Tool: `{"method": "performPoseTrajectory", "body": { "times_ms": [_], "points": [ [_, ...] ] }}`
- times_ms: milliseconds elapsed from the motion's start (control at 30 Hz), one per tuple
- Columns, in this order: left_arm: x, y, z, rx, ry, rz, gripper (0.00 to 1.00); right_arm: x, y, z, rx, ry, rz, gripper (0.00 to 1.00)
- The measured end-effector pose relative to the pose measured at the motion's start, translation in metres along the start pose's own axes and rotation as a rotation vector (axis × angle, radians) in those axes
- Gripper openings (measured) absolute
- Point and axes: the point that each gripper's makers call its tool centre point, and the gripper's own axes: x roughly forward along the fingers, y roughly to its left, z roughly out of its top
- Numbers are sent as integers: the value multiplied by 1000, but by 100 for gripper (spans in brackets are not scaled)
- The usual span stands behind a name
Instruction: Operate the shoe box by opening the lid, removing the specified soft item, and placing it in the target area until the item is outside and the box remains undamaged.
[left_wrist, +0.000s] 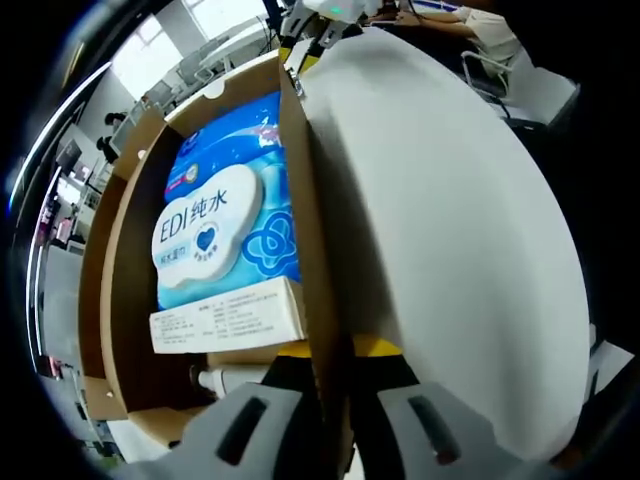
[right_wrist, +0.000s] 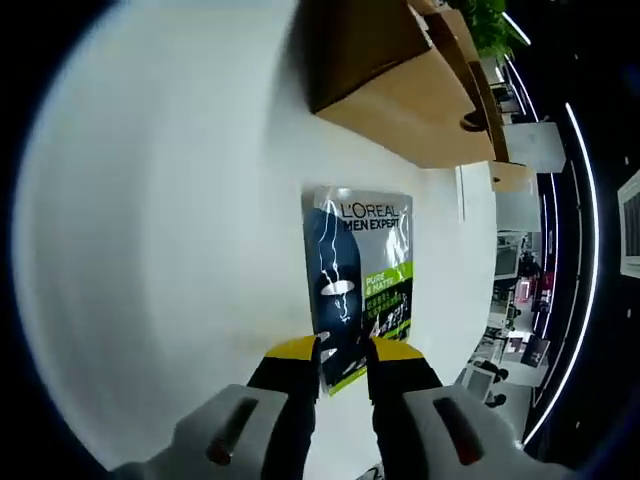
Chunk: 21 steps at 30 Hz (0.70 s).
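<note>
Right gripper (right_wrist: 343, 355) pinches the near end of the sachet (right_wrist: 360, 280), which lies flat on the white table (right_wrist: 170, 250) outside the box (right_wrist: 420, 90), long axis running straight out from the jaws. Left gripper (left_wrist: 335, 375) clamps the box wall (left_wrist: 305, 230); a blue pack (left_wrist: 225, 230) sits inside.

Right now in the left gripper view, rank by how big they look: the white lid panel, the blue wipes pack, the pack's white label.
1. White lid panel, nearest the camera, so its lead may be exaggerated.
2. Blue wipes pack.
3. White label.
</note>
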Motion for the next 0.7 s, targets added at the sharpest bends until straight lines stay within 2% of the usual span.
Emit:
{"method": "performPoseTrajectory", "body": {
  "times_ms": [67, 200, 433, 533, 700],
  "points": [
    [0, 1, 0, -1, 0, -1, 4, -8, -8, 7, 78, -37, -19, 18],
    [1, 5, -3, -3, 0, -2, 4, -11, -22, 21, 326, -128, -26, 18],
    [1, 6, -3, -2, 3, 1, 4, 11, -43, 37, 760, -287, -3, 22],
    [1, 1, -1, -3, 3, -1, 4, 20, -47, 40, 905, -352, 13, 21],
    [1, -1, 1, -3, 4, -1, 4, 43, -38, 35, 1087, -354, 58, 21]
  ]
}}
